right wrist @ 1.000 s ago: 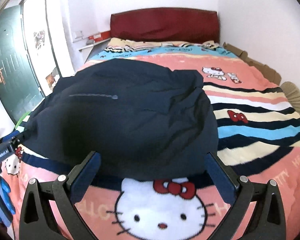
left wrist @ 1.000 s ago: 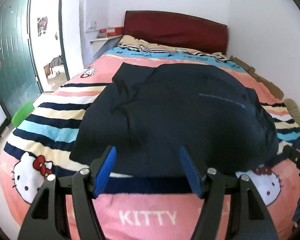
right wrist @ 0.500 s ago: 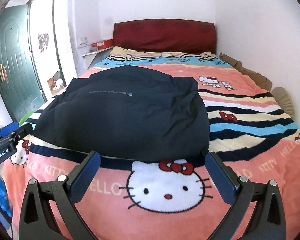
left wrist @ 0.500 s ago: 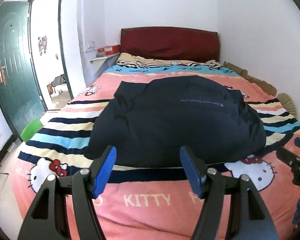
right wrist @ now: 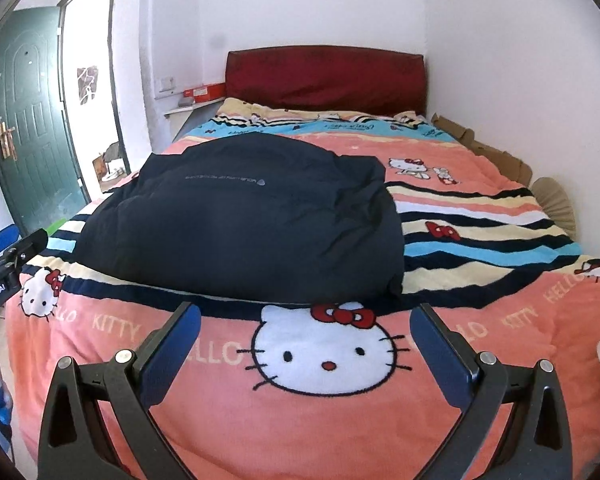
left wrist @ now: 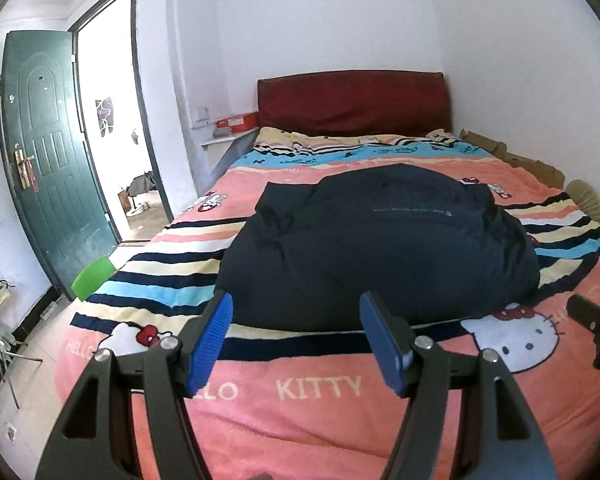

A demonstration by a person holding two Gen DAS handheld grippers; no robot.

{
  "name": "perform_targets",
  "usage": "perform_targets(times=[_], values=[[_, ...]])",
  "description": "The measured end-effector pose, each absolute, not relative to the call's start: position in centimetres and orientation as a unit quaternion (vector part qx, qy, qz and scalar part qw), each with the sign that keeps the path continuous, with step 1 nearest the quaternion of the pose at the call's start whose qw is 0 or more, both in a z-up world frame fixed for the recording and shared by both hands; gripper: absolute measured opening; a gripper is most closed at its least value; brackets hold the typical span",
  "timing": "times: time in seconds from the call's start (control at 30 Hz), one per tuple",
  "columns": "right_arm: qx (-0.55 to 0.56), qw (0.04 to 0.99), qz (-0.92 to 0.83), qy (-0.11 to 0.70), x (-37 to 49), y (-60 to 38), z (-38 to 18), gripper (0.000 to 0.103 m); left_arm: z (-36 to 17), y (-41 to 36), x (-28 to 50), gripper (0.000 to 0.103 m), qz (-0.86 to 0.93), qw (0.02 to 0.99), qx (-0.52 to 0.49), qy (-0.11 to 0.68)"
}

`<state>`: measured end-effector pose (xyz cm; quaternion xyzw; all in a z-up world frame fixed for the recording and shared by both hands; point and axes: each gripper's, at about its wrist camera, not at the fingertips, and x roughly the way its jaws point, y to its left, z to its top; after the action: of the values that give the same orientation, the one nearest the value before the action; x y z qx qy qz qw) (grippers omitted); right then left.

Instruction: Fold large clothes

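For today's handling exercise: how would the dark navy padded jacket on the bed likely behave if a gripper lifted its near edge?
The navy padded jacket looks puffy and creased, so it would probably sag. Its bulk suggests one pinch lifts only part.

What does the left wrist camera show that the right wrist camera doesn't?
Only the left wrist view shows the bright green plastic object beside the bed and the open left gripper up close. Only the right wrist view shows the open right gripper framing a large white cat face. Both show the folded dark navy padded jacket on the pink striped blanket, and the dark red headboard.
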<state>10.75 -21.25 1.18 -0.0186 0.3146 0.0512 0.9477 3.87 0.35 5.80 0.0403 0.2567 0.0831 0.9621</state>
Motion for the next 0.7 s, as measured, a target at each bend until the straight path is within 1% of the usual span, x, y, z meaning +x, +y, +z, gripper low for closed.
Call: perform_targets(times=[0.2,0.37,0.7], values=[[-0.022,0.953,0.037,0.299,9.6,-21.8,1.8,0.103,5.3,1.1,3.0,0.065,0.082,0.963,0.029,0.255],[-0.023,0.954,0.034,0.297,9.1,-22.0,1.8,0.103,4.6,1.7,3.0,0.065,0.071,0.959,0.015,0.272],[-0.028,0.958,0.035,0.282,8.3,-22.2,1.9,0.103,3.4,1.1,2.6,0.065,0.064,0.955,0.027,0.288]])
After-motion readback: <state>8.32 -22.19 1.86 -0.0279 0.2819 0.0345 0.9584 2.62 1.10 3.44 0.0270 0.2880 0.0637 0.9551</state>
